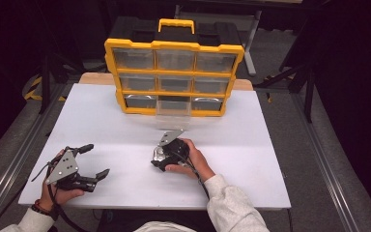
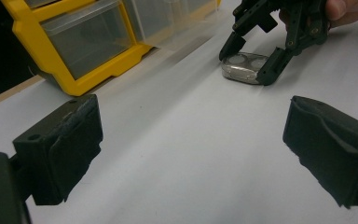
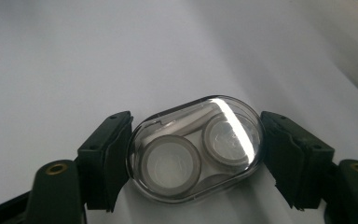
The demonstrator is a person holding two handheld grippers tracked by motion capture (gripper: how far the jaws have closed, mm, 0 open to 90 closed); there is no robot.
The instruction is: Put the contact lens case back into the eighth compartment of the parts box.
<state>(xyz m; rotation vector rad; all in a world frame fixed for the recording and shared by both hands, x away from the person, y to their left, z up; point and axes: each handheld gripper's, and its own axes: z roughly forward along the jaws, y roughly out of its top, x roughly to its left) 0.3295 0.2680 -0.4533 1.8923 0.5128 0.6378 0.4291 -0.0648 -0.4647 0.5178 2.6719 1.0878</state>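
The right gripper [image 3: 193, 154] pinches a clear oval contact lens case [image 3: 196, 149] on the white table [image 1: 251, 145], mid-table. Just beyond lies a pulled-out clear drawer [image 1: 173, 115] of the yellow organizer [image 1: 174, 77]. The left gripper [image 1: 92, 162] rests spread, well apart, near the front-left edge; bare tabletop lies between.
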